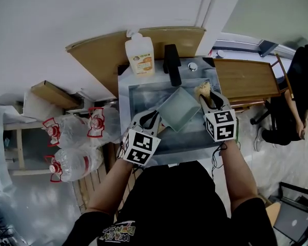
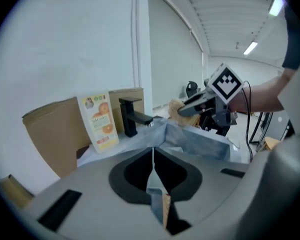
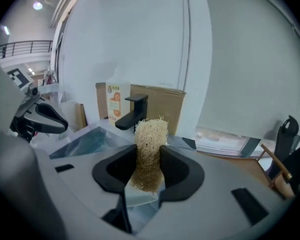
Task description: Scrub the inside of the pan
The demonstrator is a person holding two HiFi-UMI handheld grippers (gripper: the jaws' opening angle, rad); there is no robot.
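Pinching the near rim of the pan, the left gripper has its jaws almost together, with only the thin metal edge between the pads. The pan rises ahead of it, tilted, its inside open from above. Across the pan, the right gripper is clamped on a loofah, which stands up past its fingertips like a brush. From the head view the loofah sits just beside the pan's far corner (whether it touches the rim I cannot tell).

Judging by this, the step in hand is the set-up for scrubbing: pan steadied in one gripper, loofah ready in the other, no stroke on the inside yet. The next move calls for bringing the loofah down over the rim onto the pan's floor and rubbing it there. The left grip must hold firm meanwhile, since a thin edge pinched at one spot could twist or slip under the push.

Below both grippers lies the steel sink. Beyond them stand a black tap and a soap bottle, with cardboard leaning on the white wall behind. Out past the right gripper is a wooden table. Out past the left gripper, water bottles lie in plastic wrap on the floor.
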